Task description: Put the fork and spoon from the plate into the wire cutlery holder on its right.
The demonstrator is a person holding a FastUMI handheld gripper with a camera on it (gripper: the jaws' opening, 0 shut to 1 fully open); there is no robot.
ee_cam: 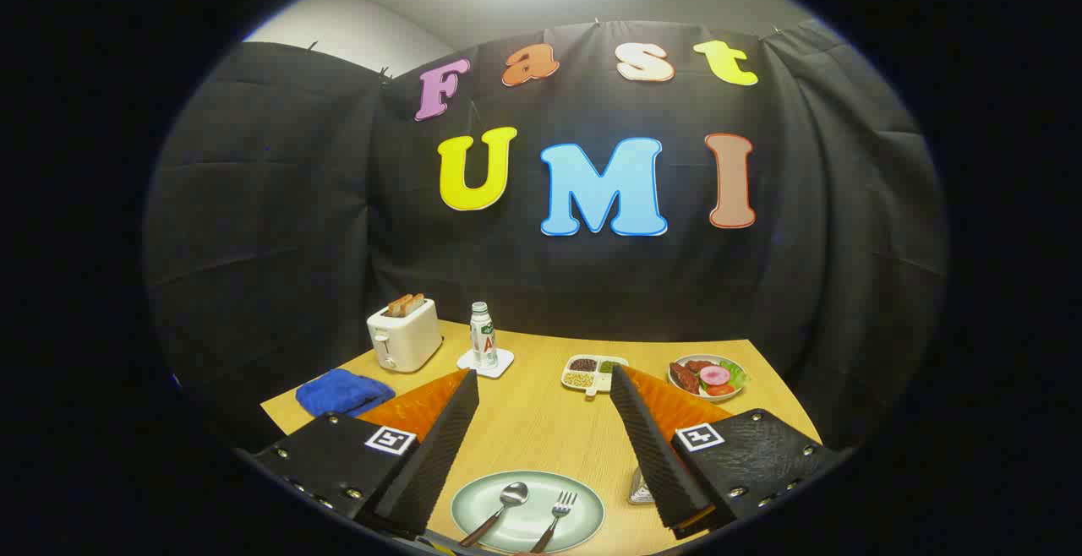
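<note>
Setting: black cloth booth wall behind a light wooden table [541,421], lit from above.
Plate: round pale-green plate [473,501] at the table's near edge, between the gripper's two fingers and low in the view.
Spoon: metal spoon with a dark brown handle [505,505], lying on the plate's left half, bowl pointing away.
Fork: metal fork with a dark brown handle [558,515], just beside the spoon on the plate's right half, tines pointing away.
Holder: silvery wire cutlery holder [640,488] just right of the plate, mostly hidden behind the right finger; its shape is hard to make out.
Gripper: hand-held gripper [541,383] spread wide, fingers apart over the table and holding nothing.
Farther back, centre: small white divided tray of grains [593,373] and a clear plastic bottle [483,335] standing on a white square coaster [486,362].
Far right: shallow bowl of toy food [707,376].
Far left: white toaster with two slices up [404,334]; folded blue cloth [342,393] nearer, just beyond the left finger.
</note>
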